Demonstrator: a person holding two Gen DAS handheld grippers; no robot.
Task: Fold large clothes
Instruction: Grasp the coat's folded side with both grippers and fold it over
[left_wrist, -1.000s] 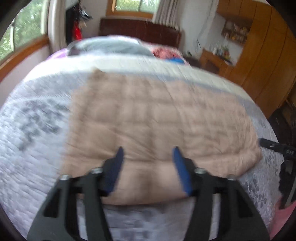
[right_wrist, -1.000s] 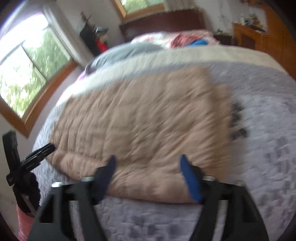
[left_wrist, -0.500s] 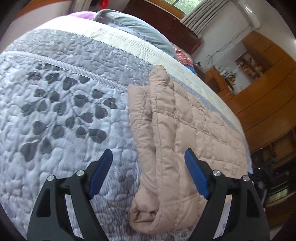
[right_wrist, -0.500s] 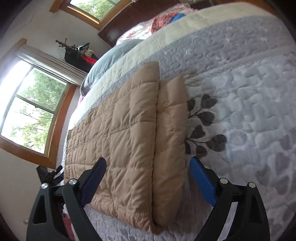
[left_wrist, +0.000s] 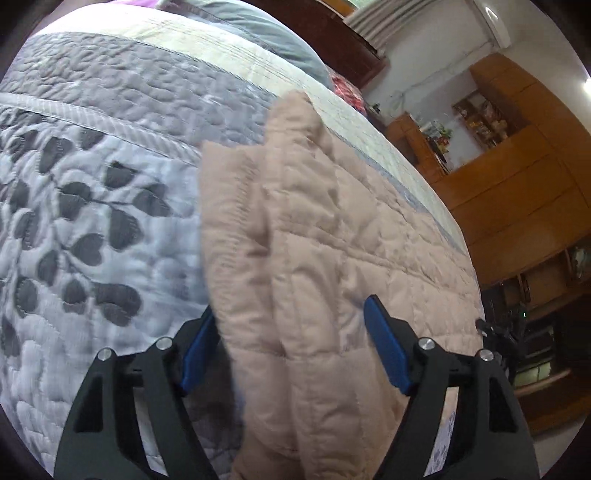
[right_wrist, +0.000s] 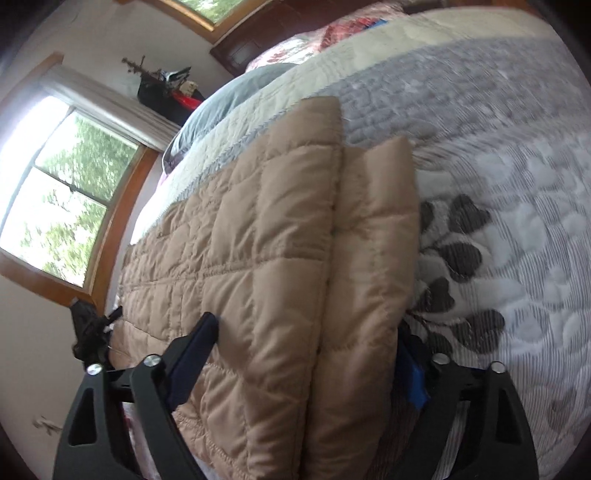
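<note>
Left tool (left_wrist: 291, 339) and right tool (right_wrist: 310, 354), jaws just closing, straddling folded tan quilted coat (left_wrist: 332, 258) ends on bed (left_wrist: 110, 221); grip unclear.

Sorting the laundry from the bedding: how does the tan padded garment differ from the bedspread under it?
The tan quilted garment is plain, with square stitching; the bedspread is grey-white with dark leaf prints. The garment is folded and covers only part of the bedspread, which lies spread out. Both are quilted.

Your left gripper (left_wrist: 291, 341) and right gripper (right_wrist: 310, 354) have closed in, jaws narrowing, straddling the quilt's (left_wrist: 332, 240) ends.
</note>
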